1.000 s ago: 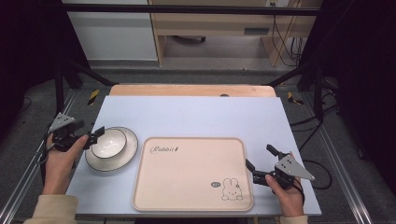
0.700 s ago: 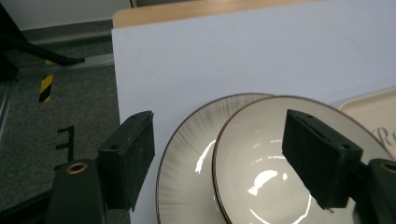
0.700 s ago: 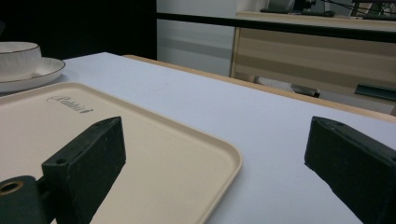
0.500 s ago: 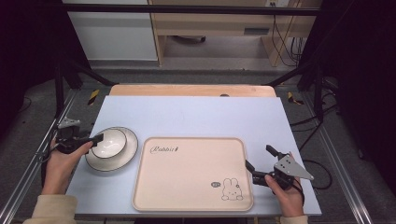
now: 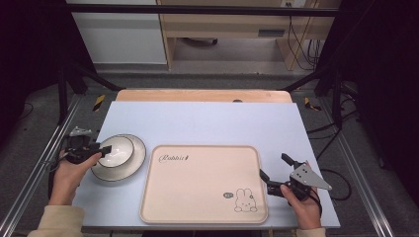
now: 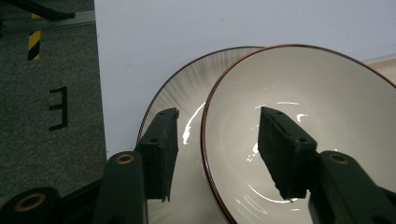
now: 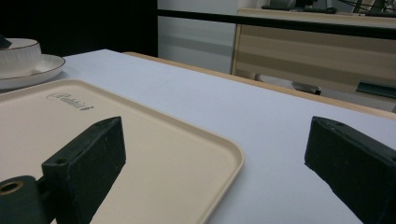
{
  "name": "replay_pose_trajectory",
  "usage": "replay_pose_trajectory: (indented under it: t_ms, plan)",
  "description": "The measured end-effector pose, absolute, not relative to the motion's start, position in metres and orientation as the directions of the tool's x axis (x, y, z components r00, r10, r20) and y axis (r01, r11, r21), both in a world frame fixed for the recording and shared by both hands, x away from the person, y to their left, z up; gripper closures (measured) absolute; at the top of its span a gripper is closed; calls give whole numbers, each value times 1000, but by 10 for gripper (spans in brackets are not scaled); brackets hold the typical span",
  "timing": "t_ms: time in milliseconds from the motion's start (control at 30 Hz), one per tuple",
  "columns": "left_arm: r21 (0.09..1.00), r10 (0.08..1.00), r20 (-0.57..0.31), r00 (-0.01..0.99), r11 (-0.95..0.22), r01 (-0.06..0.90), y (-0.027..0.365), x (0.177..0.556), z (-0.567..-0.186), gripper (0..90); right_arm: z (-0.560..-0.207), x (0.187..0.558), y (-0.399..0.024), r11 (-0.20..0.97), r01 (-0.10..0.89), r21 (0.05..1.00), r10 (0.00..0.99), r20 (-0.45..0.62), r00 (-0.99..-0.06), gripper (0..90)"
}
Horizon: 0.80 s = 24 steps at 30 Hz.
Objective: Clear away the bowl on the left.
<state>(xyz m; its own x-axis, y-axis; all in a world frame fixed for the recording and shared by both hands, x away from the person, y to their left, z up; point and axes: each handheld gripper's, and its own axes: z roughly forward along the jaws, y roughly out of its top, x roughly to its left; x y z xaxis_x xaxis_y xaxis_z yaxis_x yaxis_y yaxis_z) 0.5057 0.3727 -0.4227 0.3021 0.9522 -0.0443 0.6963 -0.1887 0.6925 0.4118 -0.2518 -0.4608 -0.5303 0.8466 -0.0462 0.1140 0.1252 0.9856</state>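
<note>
A white bowl [image 5: 118,148] with a brown rim stands on a white ribbed plate [image 5: 134,159] at the table's left. My left gripper [image 5: 101,148] is open, and its jaws straddle the bowl's near rim. In the left gripper view one jaw sits inside the bowl [image 6: 327,102] and the other over the plate [image 6: 187,98], with my left gripper [image 6: 215,154] not closed on the rim. A beige tray [image 5: 197,197] with a rabbit print lies in the middle. My right gripper [image 5: 273,166] is open at the tray's right edge, empty [image 7: 217,140].
The pale blue table top [image 5: 207,121] has free room behind the tray and to its right. A wooden strip [image 5: 202,95] runs along the far edge. Dark floor and metal rails lie on both sides. The bowl [image 7: 16,56] shows far off in the right gripper view.
My left gripper has moved right and closer to the bowl, so its jaws now straddle the rim. The right gripper has not moved.
</note>
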Motion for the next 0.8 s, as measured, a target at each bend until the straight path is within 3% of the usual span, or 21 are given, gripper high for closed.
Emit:
replay_pose_trajectory:
  t_ms: [200, 800]
  plan:
    - [681, 954, -65, 292, -172, 712, 372, 507, -426, 596, -461, 412, -251, 125, 120, 985, 845, -42, -533, 54]
    - [648, 958, -45, 284, -189, 738, 370, 508, -430, 700, -461, 412, -250, 121, 119, 986, 844, -39, -534, 55]
